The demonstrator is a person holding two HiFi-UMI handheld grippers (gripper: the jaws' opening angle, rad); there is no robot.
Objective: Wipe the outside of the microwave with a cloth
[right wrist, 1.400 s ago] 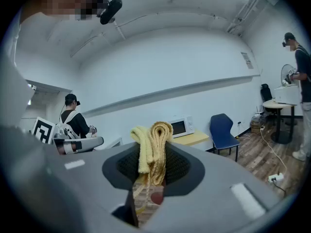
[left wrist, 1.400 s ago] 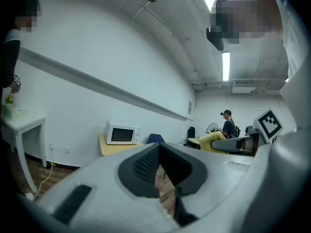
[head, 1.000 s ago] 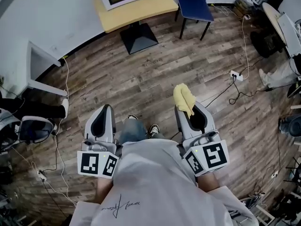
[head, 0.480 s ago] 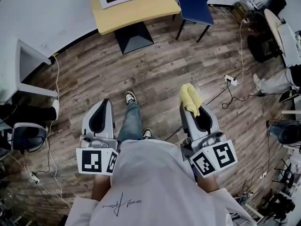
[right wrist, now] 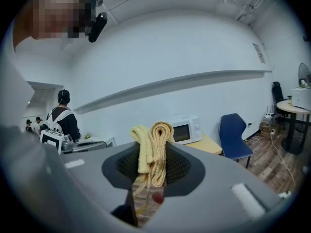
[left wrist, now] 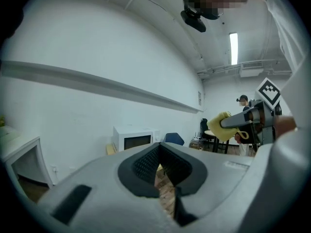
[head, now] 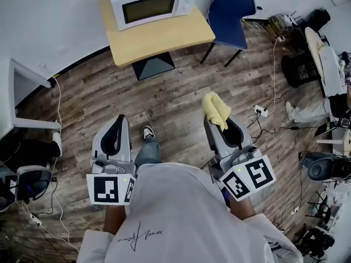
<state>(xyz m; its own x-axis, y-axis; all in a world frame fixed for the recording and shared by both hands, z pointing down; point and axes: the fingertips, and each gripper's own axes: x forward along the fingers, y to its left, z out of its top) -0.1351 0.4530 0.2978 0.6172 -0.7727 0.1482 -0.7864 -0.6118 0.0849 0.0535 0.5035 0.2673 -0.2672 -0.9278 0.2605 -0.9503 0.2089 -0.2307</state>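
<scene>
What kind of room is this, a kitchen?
Probably not a kitchen, more like an office or workroom: the white microwave sits on a light wooden table, a blue chair stands beside it, and a white power strip with cables lies on the wood-plank floor.

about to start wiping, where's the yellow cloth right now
The yellow cloth is clamped in the right tongs, right of centre in the head view, over the wood floor and short of the microwave on the table ahead.
</scene>
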